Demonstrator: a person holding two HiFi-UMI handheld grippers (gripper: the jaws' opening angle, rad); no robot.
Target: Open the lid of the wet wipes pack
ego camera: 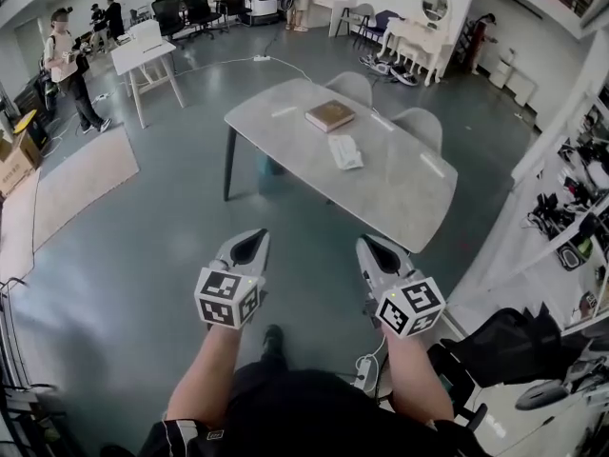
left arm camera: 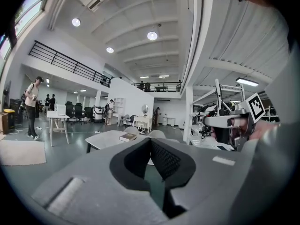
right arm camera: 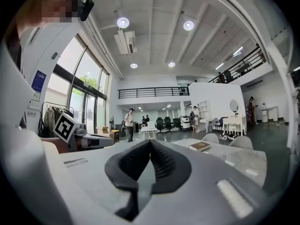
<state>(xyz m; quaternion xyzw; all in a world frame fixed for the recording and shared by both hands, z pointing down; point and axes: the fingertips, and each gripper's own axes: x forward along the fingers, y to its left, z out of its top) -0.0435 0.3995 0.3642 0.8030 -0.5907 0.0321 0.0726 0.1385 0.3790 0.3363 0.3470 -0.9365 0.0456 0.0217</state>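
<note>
Task not started: flat white wet wipes pack point(ego camera: 344, 150) untouched on pale stone-top table point(ego camera: 276, 112). Grey left gripper point(ego camera: 249, 243) and right gripper point(ego camera: 374, 248) pressed together, empty, well short of table.

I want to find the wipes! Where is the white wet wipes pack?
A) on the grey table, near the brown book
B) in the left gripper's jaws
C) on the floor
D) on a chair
A: in the head view the wet wipes pack lies flat on the table, a little apart from the book.
</note>
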